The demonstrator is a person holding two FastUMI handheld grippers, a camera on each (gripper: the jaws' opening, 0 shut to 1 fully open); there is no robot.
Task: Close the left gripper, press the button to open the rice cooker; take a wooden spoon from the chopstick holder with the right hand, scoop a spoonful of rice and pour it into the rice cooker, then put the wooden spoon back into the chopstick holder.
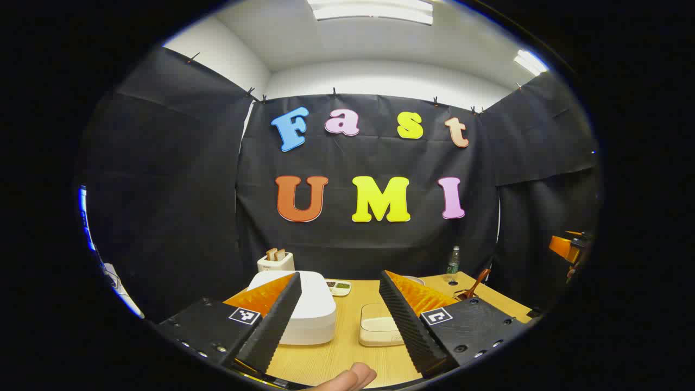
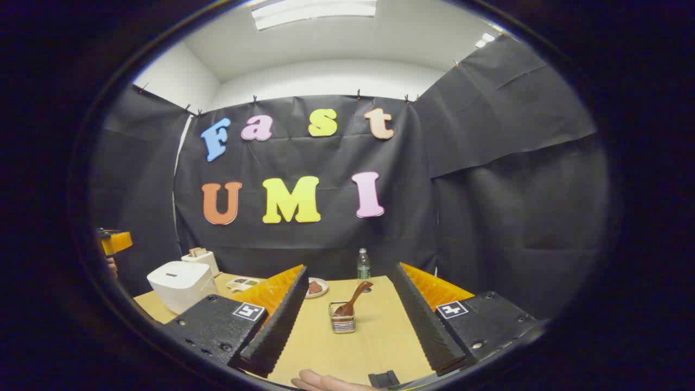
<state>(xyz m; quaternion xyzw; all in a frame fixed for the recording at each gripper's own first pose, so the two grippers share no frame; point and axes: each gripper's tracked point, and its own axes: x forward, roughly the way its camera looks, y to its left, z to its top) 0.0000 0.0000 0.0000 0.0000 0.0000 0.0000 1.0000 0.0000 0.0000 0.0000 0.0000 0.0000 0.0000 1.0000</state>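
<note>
A pale wooden surface (image 1: 347, 347) stands inside a booth walled with black cloth, under a white ceiling with bright strip lights.

In the left gripper view, the left hand-held gripper (image 1: 339, 315) hangs above the surface with its two fingers spread wide and nothing between them. The white rice cooker (image 1: 307, 309) sits just ahead of it, lid down, partly behind the left finger. A cream lidded box (image 1: 377, 328) lies beside the cooker. Behind the cooker stand a white toaster (image 1: 275, 262) with bread slices in it and a small tray (image 1: 338, 287).

In the right gripper view, the right hand-held gripper (image 2: 347, 320) is likewise wide open and empty. Between its fingers, farther off, stands the chopstick holder (image 2: 342, 320), with the wooden spoon (image 2: 353, 300) leaning in it, handle up and tilted right. Behind it are a small plate (image 2: 316, 288) holding something brown and a water bottle (image 2: 363, 264) near the back wall. The rice cooker sits well apart to the left.
</note>
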